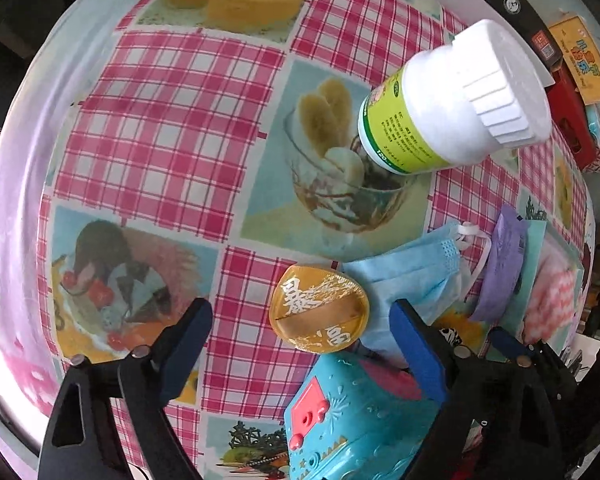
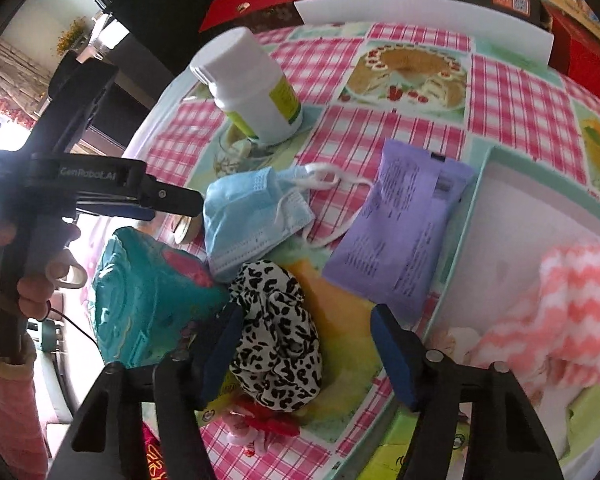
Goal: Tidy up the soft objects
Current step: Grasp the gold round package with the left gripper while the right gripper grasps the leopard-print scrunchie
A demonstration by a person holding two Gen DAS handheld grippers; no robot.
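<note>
A blue face mask [image 2: 252, 216] lies on the checked tablecloth, also in the left wrist view [image 1: 412, 280]. A black-and-white leopard scrunchie [image 2: 280, 332] lies in front of it, between my right gripper's [image 2: 308, 344] open fingers, close to the left one. A pink-and-white zigzag towel [image 2: 560, 312] lies inside a pale box [image 2: 472, 216] at right. A purple soft pack [image 2: 404, 224] leans on the box's rim. My left gripper [image 1: 304, 344] is open and empty above a gold round lid [image 1: 320, 312].
A white bottle with a green label [image 1: 452, 112] stands at the back. A teal plastic toy box [image 2: 152, 296] sits at front left. Red and black cartons [image 1: 540, 28] line the far edge. A white board [image 2: 420, 16] stands at the back.
</note>
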